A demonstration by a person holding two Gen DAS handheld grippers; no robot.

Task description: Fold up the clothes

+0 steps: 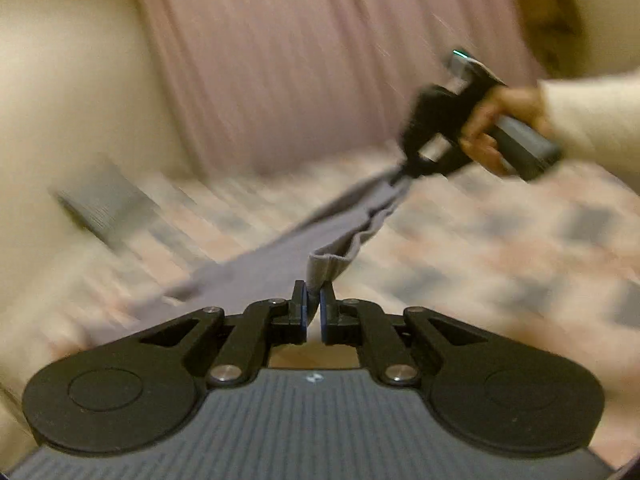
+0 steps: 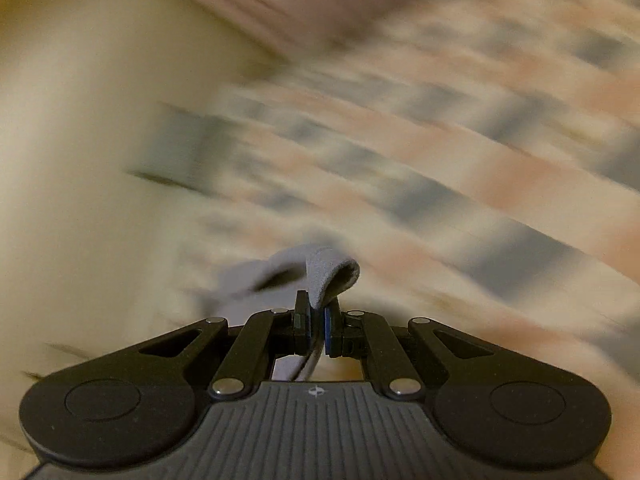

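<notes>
Stretching between the two tools, the grey garment hangs in the air above the patterned bedspread, which I take as the landmark here. The left hand-held gripper has its jaws pinched together on one ribbed edge of the cloth, and the right hand-held gripper is likewise clamped on a folded-over edge of it; in the left wrist view that right tool, held by a hand in a pale sleeve, is raised higher over the bedspread with the fabric running taut down from it. Both views are smeared, so the exact kind of garment cannot be told. Judging by this, the fold of this piece is at an early stage: it is lifted and spread, but no crease has been laid and nothing of it lies flat on the bedspread. A grey folded shape rests at the far left of the bedspread, possibly a finished item, though the blur leaves that unsure.
</notes>
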